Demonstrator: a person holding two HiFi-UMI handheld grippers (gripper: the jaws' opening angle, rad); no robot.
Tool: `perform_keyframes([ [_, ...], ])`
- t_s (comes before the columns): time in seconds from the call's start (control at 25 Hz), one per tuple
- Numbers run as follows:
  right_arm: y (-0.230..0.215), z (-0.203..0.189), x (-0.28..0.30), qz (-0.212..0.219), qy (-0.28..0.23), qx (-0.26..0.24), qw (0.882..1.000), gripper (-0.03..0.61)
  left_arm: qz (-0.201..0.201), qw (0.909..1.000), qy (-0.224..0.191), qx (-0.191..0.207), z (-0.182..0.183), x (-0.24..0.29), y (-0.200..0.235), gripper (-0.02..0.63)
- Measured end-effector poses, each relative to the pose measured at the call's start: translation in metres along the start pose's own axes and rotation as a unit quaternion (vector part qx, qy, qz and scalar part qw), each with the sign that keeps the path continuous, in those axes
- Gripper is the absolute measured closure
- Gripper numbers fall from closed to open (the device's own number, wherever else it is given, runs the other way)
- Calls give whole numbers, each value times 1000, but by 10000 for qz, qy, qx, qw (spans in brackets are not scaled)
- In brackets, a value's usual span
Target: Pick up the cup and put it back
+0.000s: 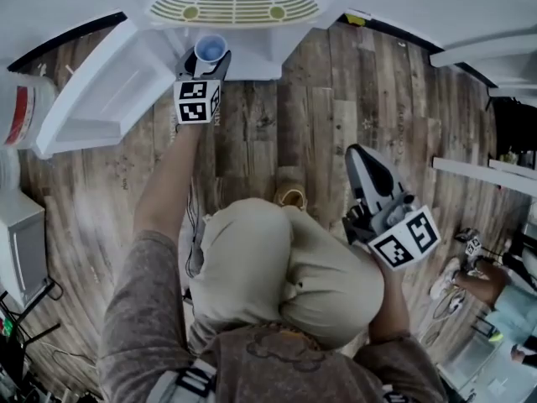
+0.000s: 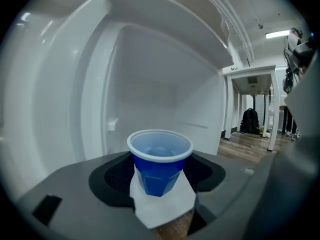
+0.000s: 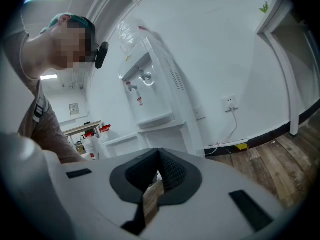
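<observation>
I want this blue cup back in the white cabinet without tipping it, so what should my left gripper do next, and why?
Probably ease the left gripper slightly lower and farther in before letting go. The blue cup stands upright, gripped between its jaws, near the front of the open white cabinet, with white floor just beneath it. Whether it touches down is unclear.

text: none legible | red label (image 3: 139,102) on dispenser (image 3: 162,91): too small to read

Blue cup (image 1: 211,49) in left claw (image 1: 206,60)
</observation>
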State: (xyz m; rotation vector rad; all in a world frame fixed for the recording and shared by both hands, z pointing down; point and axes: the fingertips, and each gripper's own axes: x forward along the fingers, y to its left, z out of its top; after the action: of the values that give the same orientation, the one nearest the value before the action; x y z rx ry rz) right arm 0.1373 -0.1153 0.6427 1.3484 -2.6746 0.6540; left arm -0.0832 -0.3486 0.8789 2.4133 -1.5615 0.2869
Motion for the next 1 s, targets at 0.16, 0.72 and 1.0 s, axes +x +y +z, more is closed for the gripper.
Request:
perform_keyframes([
  [0.16,1,-4,1,136,77,75,9999,577,14,9999,73,103,-10,24,8,316],
  [0.72,-21,-16,-10,-21,271,104,9996,577,227,9997,84,-34,-21,79,13,316],
  [1.0,-23,-17,-9,-1,279,58,9996,577,331,9992,231,-74,-36,82,16,316],
])
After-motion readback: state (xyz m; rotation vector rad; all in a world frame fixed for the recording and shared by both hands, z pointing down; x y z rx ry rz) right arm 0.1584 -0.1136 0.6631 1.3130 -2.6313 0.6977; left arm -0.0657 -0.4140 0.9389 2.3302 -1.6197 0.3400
